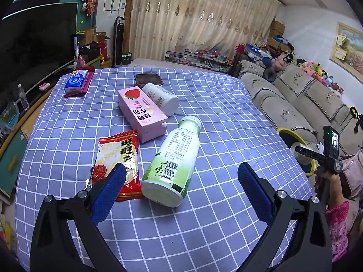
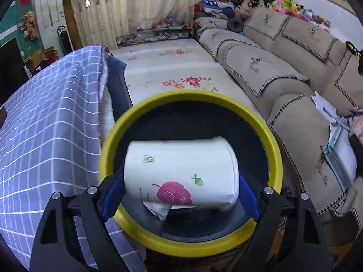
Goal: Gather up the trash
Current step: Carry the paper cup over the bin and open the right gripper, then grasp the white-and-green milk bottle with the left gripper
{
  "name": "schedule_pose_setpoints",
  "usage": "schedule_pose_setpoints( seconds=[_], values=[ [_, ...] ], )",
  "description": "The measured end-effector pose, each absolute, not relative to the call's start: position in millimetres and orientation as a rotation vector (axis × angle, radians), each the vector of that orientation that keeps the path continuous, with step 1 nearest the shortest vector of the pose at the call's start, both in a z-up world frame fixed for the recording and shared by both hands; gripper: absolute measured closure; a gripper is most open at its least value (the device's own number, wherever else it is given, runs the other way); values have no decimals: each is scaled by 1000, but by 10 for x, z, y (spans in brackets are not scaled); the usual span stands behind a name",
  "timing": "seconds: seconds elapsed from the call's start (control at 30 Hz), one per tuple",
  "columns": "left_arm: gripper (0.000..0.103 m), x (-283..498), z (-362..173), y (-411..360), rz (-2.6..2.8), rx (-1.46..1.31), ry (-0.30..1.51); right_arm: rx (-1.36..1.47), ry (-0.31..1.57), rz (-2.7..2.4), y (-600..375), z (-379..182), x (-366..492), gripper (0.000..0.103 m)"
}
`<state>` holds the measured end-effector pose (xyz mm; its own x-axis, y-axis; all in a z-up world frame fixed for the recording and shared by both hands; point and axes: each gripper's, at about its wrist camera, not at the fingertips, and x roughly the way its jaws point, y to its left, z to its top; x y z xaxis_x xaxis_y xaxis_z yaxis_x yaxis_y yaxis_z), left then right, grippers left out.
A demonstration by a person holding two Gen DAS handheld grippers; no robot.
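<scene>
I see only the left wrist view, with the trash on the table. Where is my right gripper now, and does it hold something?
Observer: The right gripper is above the yellow-rimmed bin beside the table, shut on a white paper cup.
Operator: Is the cup upright?
Observer: No, it lies sideways between the blue pads, and a pink leaf print faces the camera.
Operator: Is the bin empty?
Observer: No. Under the cup, a crumpled white piece lies inside on the dark liner.
</scene>
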<state>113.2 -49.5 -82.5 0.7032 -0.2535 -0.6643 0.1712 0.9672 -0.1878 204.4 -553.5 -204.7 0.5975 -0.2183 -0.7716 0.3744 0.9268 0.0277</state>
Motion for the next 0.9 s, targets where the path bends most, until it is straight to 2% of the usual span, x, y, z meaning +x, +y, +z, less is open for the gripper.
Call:
schedule_pose_setpoints(
  seconds=[0.07, 0.5, 0.9],
  values=[
    [6, 1137, -833, -489, -236, -116, 758, 192, 872, -355, -5537, -2081, 2046, 15],
    [6, 1169, -893, -482, -252, -117, 766, 219, 759, -295, -5280, -1708, 1724, 14],
    [7, 1466, -1070, -566, -317, -101, 805, 237, 740, -265, -5237, -1607, 1645, 14]
  ],
)
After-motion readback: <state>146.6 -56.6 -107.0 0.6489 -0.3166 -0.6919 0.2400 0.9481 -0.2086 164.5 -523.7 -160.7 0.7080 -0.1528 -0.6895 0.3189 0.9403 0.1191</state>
